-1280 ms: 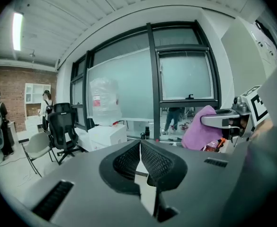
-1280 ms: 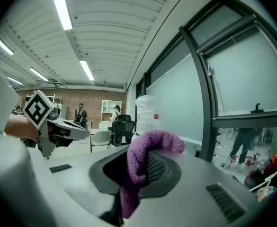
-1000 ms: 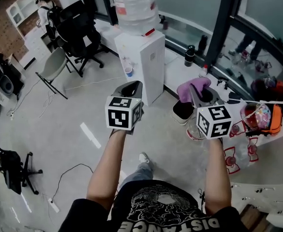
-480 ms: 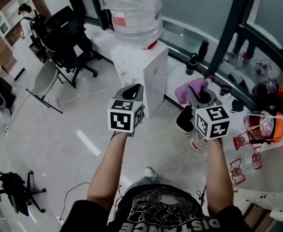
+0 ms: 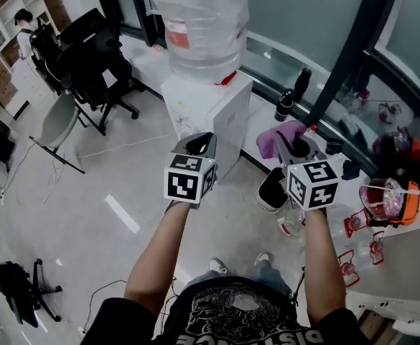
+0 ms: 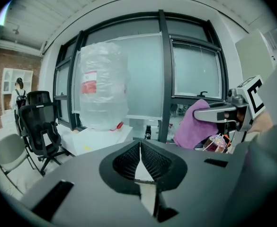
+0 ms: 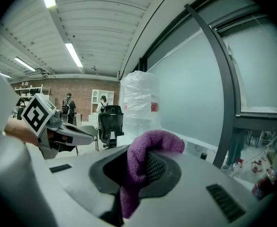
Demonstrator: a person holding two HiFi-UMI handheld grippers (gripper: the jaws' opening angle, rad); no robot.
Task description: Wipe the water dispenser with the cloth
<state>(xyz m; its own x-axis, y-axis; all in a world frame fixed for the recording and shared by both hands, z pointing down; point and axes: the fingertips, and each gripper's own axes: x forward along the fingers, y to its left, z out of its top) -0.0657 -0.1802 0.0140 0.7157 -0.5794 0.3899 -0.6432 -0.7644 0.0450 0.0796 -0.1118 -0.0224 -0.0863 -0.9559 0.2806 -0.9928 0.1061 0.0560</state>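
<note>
Water dispenser [image 5: 217, 106]: white, boxy cabinet with flat panels, upper middle of the head view. A large clear plastic bottle [image 5: 199, 20] sits inverted on it, rounded and glossy, with a red label. The label print is too small to read. The bottle's top is cut off by the upper edge of the frame. The cabinet's lower part is hidden behind the left gripper [image 5: 199, 142]. The tap side can't be made out.

Cloth [image 5: 280, 136]: purple, soft looped pile like microfibre, bunched into a rounded fold, right of centre in the head view. It is clear of the dispenser and not touching it.

Left gripper: dark matte shell, ribbed black pads. In the left gripper view the pads meet at their tips, leaving only a thin wedge lower down, with nothing between them. It hangs in the air in front of the cabinet.

Right gripper [image 5: 296, 146]: light grey shell. Its jaws are clamped on the cloth, which drapes over the left pad and hangs down the slot. Only part of the right ribbed pad shows past the fabric.

Surroundings: pale, smooth floor. Black office chairs [image 5: 87, 52] at upper left of the head view. A black bin [image 5: 273, 187] is on the floor below the cloth, partly covered by the right gripper. A dark bottle [image 5: 285, 105] stands on the white sill by the dark-framed window.
</note>
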